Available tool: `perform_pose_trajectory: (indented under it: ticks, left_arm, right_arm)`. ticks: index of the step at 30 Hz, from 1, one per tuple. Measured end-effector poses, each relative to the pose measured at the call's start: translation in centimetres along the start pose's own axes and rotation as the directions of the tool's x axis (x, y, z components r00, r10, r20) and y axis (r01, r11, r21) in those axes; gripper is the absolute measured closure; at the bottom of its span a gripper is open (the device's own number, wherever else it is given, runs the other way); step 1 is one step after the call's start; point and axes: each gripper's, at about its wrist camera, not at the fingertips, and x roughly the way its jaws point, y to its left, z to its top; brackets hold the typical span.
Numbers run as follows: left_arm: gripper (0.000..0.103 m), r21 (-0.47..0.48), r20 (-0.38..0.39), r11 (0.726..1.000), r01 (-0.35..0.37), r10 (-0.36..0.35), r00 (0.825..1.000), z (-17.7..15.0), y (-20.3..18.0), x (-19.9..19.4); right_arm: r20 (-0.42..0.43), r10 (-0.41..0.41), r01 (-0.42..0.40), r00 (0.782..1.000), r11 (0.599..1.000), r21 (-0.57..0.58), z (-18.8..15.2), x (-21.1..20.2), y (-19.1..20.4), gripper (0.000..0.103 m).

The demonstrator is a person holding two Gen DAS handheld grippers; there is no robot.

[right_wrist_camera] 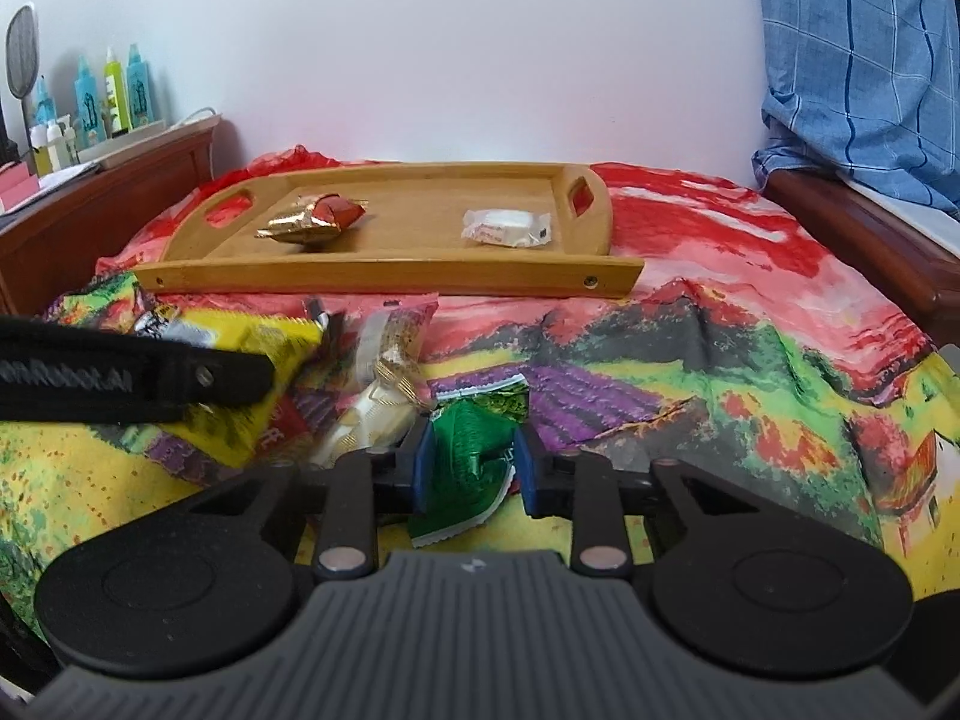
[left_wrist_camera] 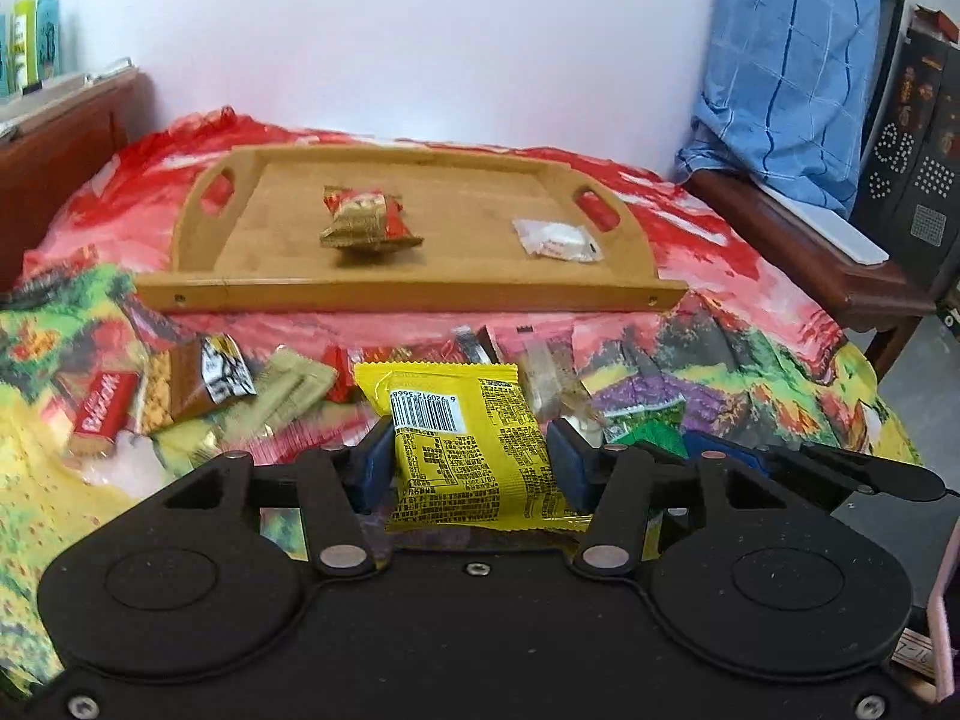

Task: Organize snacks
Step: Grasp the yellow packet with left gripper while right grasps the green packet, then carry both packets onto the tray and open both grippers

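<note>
A person's left gripper (left_wrist_camera: 468, 456) holds a yellow snack packet (left_wrist_camera: 465, 438) between its blue fingers (left_wrist_camera: 375, 459), the packet's barcode side facing up and its far edge lifted above a heap of loose snacks (left_wrist_camera: 228, 396) on a surface draped in a bright landscape-print cloth (right_wrist_camera: 720, 372). Just to the right, the right gripper (right_wrist_camera: 471, 468) has its fingers (right_wrist_camera: 423, 471) pressed against both sides of a crumpled green packet (right_wrist_camera: 474, 456), which lies at the near edge of the same heap, its lower end trailing toward the camera. Behind the heap sits a wooden tray (left_wrist_camera: 396, 291) with cut-out handles at either end; on its floor lie a red-and-gold wrapped snack (left_wrist_camera: 366, 222), left of centre, and a white wrapped sweet (left_wrist_camera: 558, 240) well apart from it toward the right handle. Among the snacks left on the cloth are a red bar (left_wrist_camera: 102, 414) at the far left, a brown packet (left_wrist_camera: 204, 378) beside it and a clear-wrapped cereal bar (right_wrist_camera: 399, 336) near the green packet. From the right wrist view, the black body of the left gripper crosses the left side, with the yellow packet showing past it. A blue checked cloth (right_wrist_camera: 864, 60) hangs at the right, and bottles (right_wrist_camera: 111, 96) stand on a wooden ledge at the left.
</note>
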Motion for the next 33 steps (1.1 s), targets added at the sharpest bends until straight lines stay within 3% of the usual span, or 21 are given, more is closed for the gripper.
perform_pose_trajectory:
  ticks: [1,12,13,15,21,33]
  left_arm:
    - [0.052,0.004,0.005,1.000,0.000,0.000,1.000,0.1,0.0,-0.1]
    - [0.052,-0.001,0.010,1.000,-0.024,0.024,1.000,0.5,0.7,-0.2]
    - [0.052,0.001,0.012,1.000,-0.029,0.029,1.000,0.5,0.7,-0.2]
    - [0.052,0.003,0.014,0.999,-0.034,0.034,0.999,0.5,0.8,-0.2]
    - [0.052,-0.003,0.020,0.999,-0.042,0.042,0.999,0.6,1.0,-0.3]
    - [0.052,-0.012,0.054,0.998,-0.064,0.064,0.996,2.0,2.1,-0.7]
  right_arm:
    - [-0.004,0.001,-0.001,1.000,1.000,-0.003,0.0,0.1,0.0,0.048]
    - [-0.028,-0.038,0.034,0.999,0.991,-0.130,-0.6,1.1,1.9,0.040]
    - [-0.026,-0.040,0.036,0.999,0.991,-0.131,-0.6,1.1,1.9,0.040]
    - [-0.022,-0.034,0.031,0.999,0.991,-0.130,-0.6,0.9,1.9,0.057]
    - [0.009,-0.029,0.030,1.000,0.993,-0.115,-0.5,0.2,1.8,0.060]
    - [0.063,-0.003,0.002,0.998,1.000,0.018,0.6,-0.7,-0.2,0.063]
